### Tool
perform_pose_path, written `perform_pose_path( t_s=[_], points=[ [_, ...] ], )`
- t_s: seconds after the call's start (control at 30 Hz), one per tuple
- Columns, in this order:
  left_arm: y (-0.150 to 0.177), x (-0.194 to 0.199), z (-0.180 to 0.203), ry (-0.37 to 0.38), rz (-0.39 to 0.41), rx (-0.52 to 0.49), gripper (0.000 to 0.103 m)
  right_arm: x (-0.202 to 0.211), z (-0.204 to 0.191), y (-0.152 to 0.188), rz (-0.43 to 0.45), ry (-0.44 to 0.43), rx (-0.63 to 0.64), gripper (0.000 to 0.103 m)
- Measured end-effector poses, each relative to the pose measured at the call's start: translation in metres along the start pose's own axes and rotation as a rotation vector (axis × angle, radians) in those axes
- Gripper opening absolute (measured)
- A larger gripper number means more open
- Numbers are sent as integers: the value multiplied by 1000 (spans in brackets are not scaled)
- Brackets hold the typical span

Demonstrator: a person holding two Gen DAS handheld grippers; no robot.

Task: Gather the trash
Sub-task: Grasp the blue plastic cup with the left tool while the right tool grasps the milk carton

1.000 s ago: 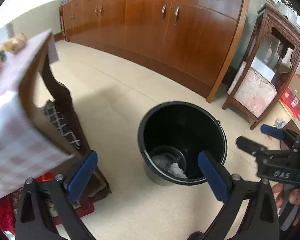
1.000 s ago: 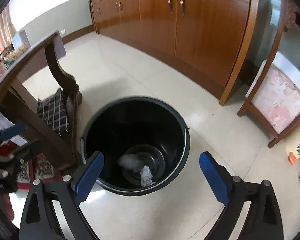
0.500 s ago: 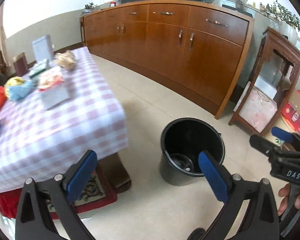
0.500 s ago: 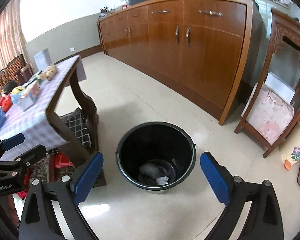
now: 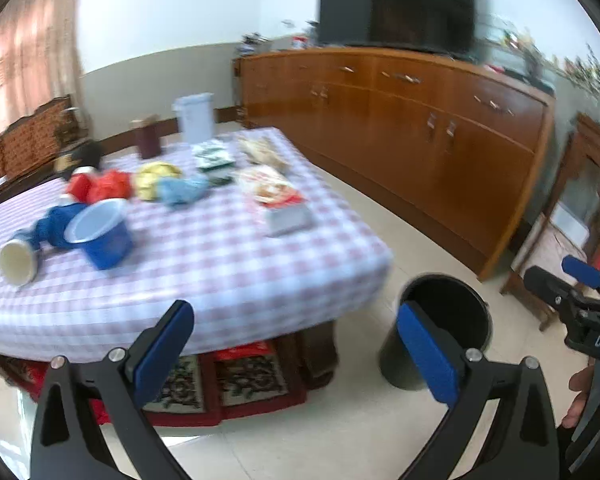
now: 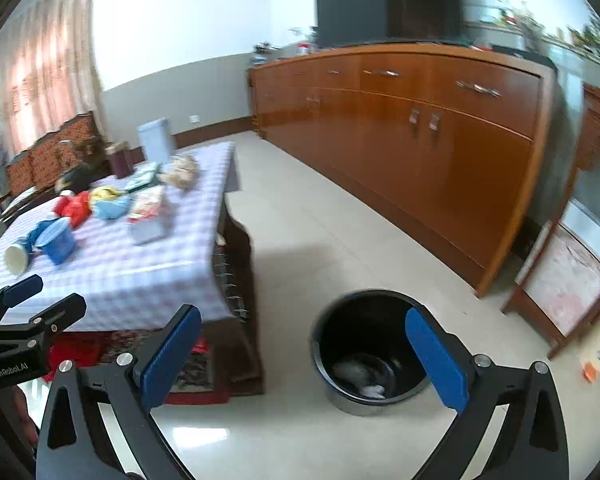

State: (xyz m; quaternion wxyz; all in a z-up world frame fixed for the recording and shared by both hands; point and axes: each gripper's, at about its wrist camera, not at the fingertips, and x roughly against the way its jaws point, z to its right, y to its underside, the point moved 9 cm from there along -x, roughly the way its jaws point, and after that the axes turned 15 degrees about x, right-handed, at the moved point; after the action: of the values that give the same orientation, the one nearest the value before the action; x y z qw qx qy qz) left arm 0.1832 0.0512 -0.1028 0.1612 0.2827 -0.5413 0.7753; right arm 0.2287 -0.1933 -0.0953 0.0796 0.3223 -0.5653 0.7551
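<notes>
Both your tongs are spread wide and carry nothing: the left tongs (image 5: 296,344) face the bench (image 5: 228,264), the right tongs (image 6: 304,352) hang over the floor beside the black bucket (image 6: 370,350). The trash, crumpled wrappers (image 5: 172,186) and tipped cups (image 5: 100,234), lies scattered on the bench's checked cloth, and the bucket stands just beside the bench, probably so each piece travels only a little way.

A home living room: long wooden sideboard (image 6: 400,128), television (image 6: 384,0), cloth-covered table (image 5: 204,256).
</notes>
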Motion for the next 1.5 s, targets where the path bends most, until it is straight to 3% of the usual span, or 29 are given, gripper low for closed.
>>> perform_pose_path(
  t_s=[0.2,0.5,0.63,0.73,1.03,1.37,1.5],
  points=[
    [-21,22,-59,-76,79,75,102,1,-55,-34,105,-72,70,103],
    [-35,22,-128,-173,141,147,102,-32,-121,-69,54,-124,173,103],
    [-38,9,-146,-159,120,181,102,-59,-147,-80,37,-147,211,103],
    [-44,-2,-159,-212,128,173,102,-83,-160,-84,14,-159,222,103],
    [-63,-53,-185,-261,108,190,97,-149,-165,-91,-43,-165,211,103],
    [-76,-92,-194,-246,78,205,89,-198,-169,-98,-87,-175,208,102],
    [-78,-102,-190,-246,67,190,82,-208,-172,-98,-106,-185,205,92]
  ],
)
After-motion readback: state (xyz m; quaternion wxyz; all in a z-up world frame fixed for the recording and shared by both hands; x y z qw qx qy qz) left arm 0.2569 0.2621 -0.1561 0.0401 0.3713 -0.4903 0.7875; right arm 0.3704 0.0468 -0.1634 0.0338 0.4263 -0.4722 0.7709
